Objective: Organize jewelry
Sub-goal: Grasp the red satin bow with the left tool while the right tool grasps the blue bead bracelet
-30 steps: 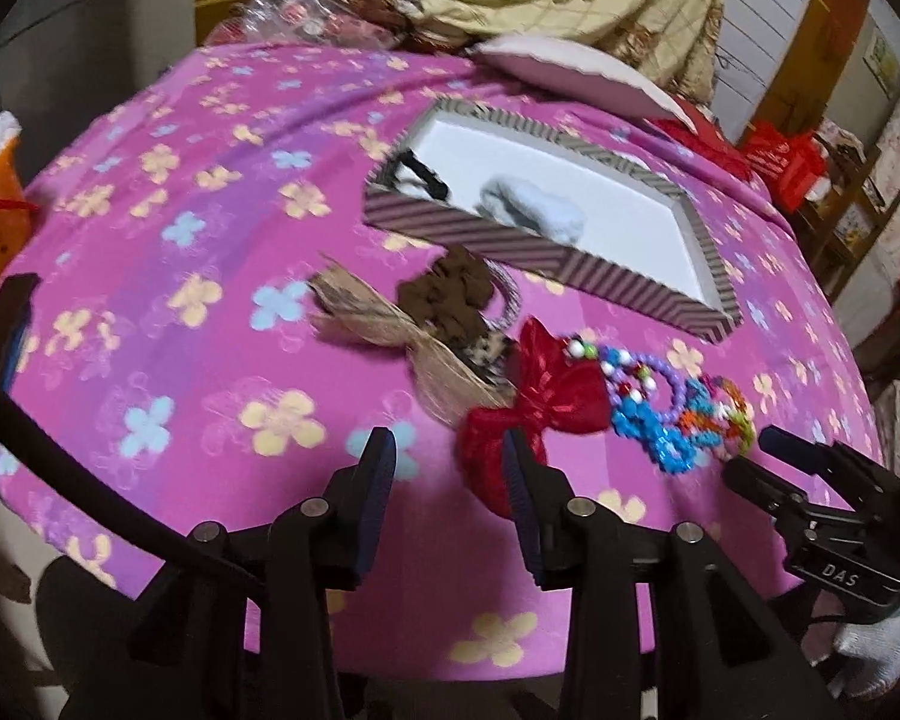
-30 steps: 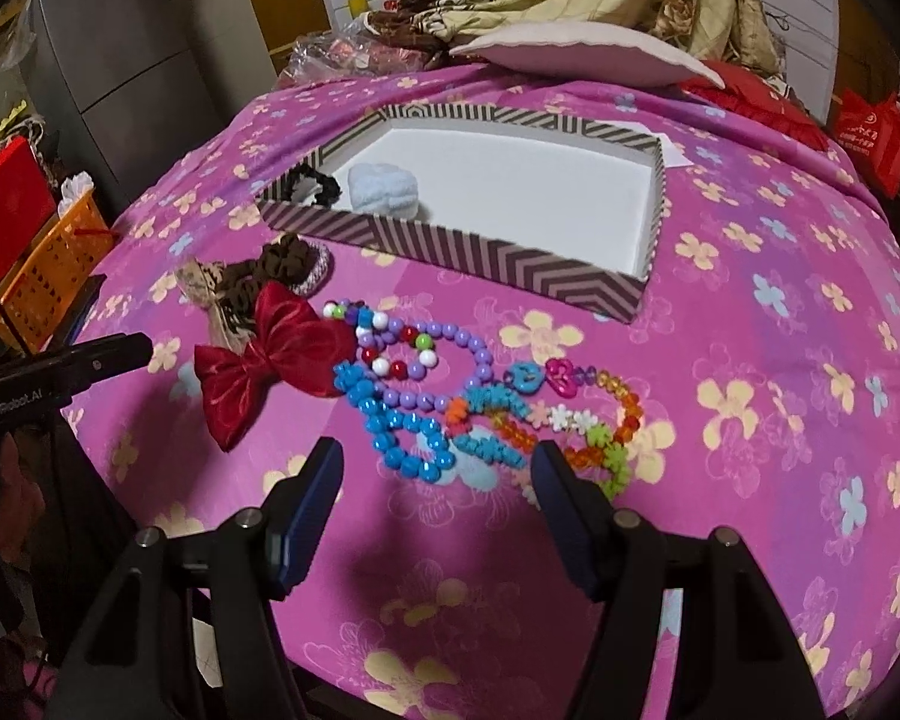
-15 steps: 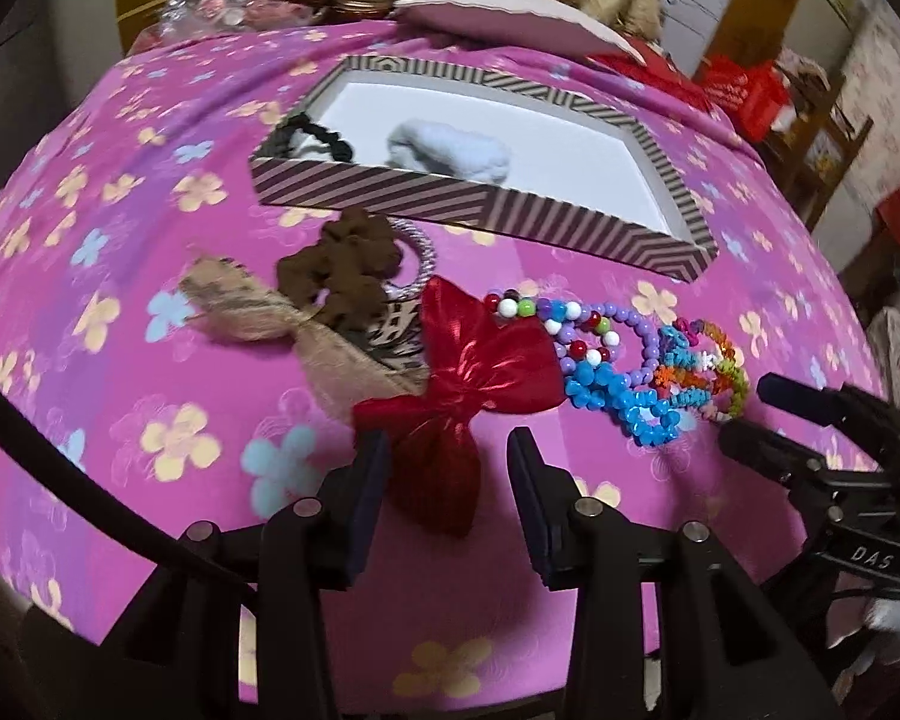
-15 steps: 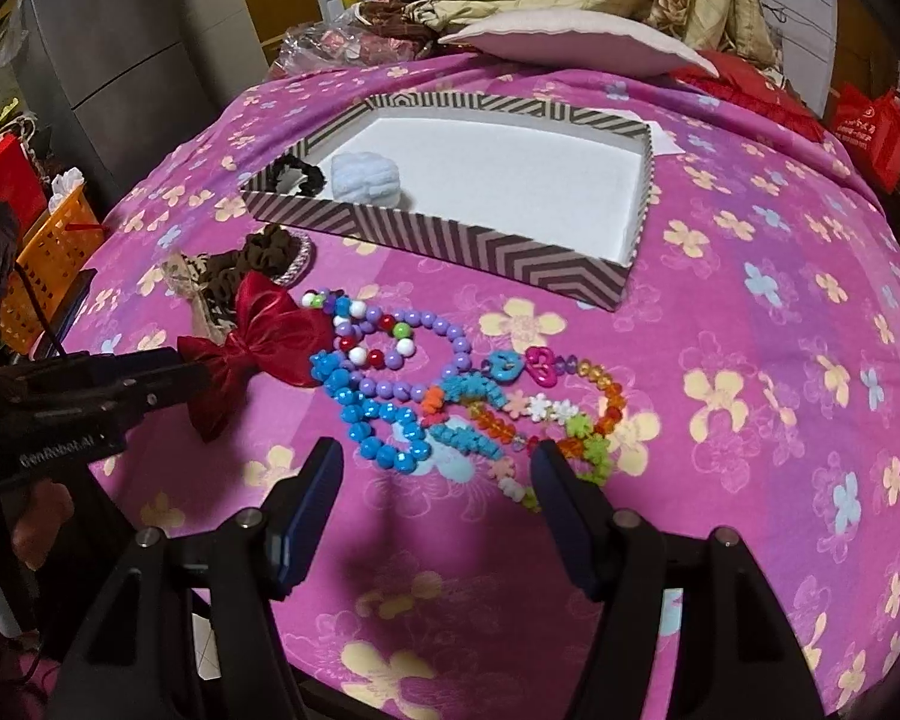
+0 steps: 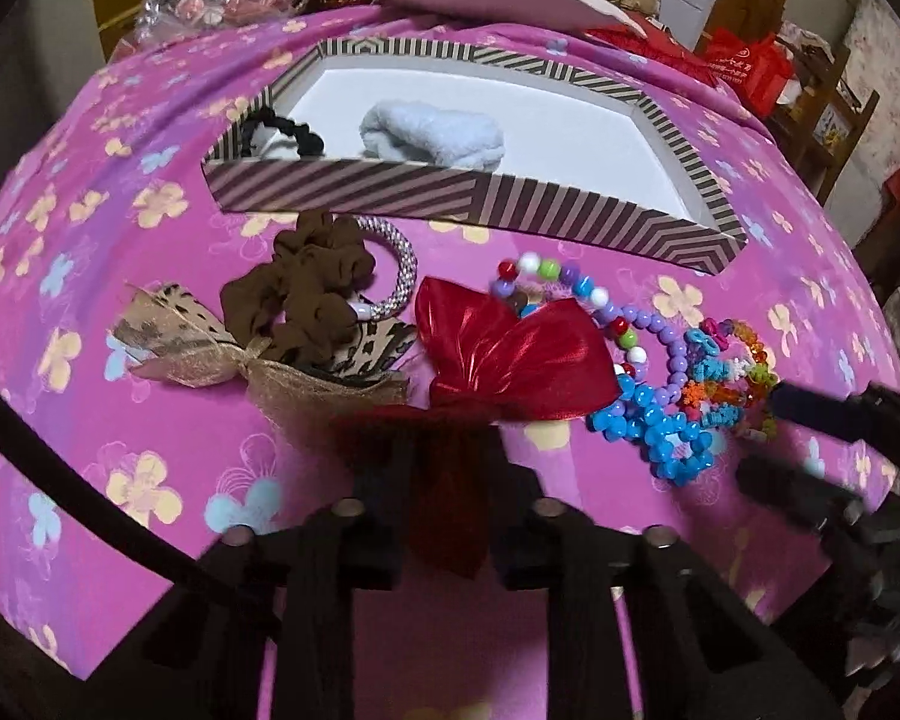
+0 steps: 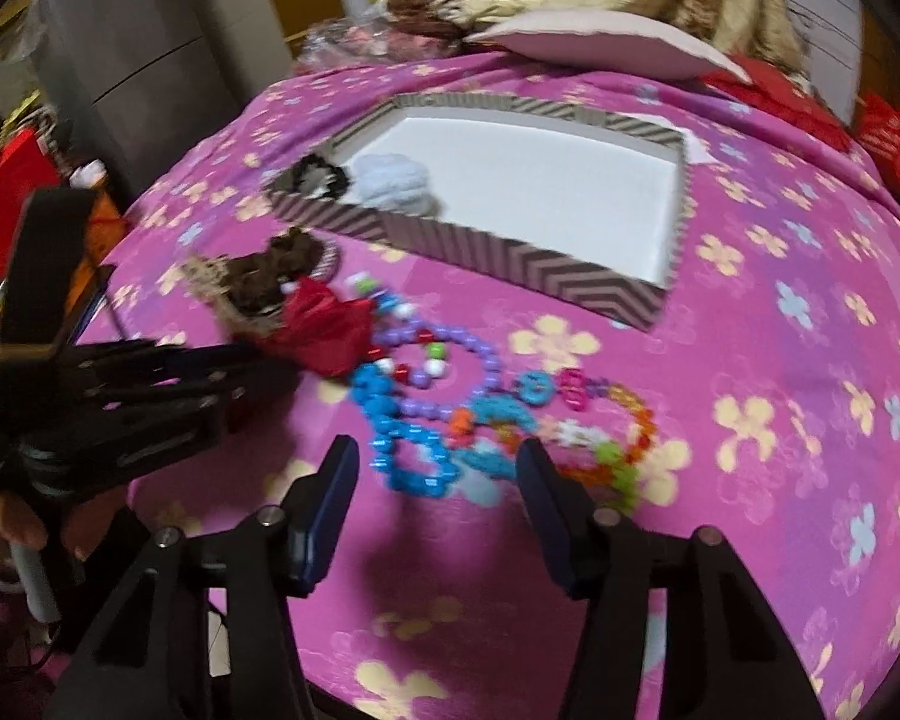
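Left gripper (image 5: 447, 480): jaws have just been closing and now pinch the lower tail of the red satin bow (image 5: 510, 354), near the front edge of the bed (image 5: 120, 360).
Right gripper (image 6: 432, 510): jaws have just been narrowing but stay parted, nothing between them, poised over the blue bead bracelet (image 6: 402, 438).
Beads: purple bead necklace (image 6: 468, 360) and multicoloured bracelets (image 6: 606, 438) lie tangled just right of the bow.
Hair ties: brown scrunchie (image 5: 306, 288), silver bangle (image 5: 399, 267), leopard-print bow (image 5: 210, 348) left of the red bow.
Box: striped tray (image 5: 570, 210) toward the far edge holds a black scrunchie (image 5: 282, 132) and pale blue scrunchie (image 5: 432, 135).
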Available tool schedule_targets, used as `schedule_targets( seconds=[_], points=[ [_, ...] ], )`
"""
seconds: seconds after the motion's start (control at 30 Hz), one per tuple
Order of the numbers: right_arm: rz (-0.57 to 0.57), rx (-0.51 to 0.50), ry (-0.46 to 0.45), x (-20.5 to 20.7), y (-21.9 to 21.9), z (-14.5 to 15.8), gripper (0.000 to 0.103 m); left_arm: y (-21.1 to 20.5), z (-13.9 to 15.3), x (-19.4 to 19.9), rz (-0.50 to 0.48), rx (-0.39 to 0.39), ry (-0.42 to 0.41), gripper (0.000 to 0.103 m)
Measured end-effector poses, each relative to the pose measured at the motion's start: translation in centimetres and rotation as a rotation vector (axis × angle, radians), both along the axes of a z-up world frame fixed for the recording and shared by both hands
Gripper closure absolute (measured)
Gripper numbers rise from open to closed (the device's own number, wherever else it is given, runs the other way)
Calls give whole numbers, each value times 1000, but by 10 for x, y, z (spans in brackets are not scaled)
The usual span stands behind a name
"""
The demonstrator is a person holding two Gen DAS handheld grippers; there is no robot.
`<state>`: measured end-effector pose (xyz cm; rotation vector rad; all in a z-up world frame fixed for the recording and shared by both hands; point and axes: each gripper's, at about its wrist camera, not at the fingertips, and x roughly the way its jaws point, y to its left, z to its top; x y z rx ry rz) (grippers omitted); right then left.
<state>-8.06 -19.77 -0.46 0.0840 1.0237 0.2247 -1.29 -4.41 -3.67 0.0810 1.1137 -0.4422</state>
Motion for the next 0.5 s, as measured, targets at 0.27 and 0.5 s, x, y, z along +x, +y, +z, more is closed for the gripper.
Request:
schedule_targets(
  seconds=[0.27,0.5],
  points=[
    [60,-14,32,19,25,-24,74,15,6,-4,18,-63,20,82],
    [63,-20,31,27,27,-32,94,27,21,-12,26,-102,17,82]
  ],
)
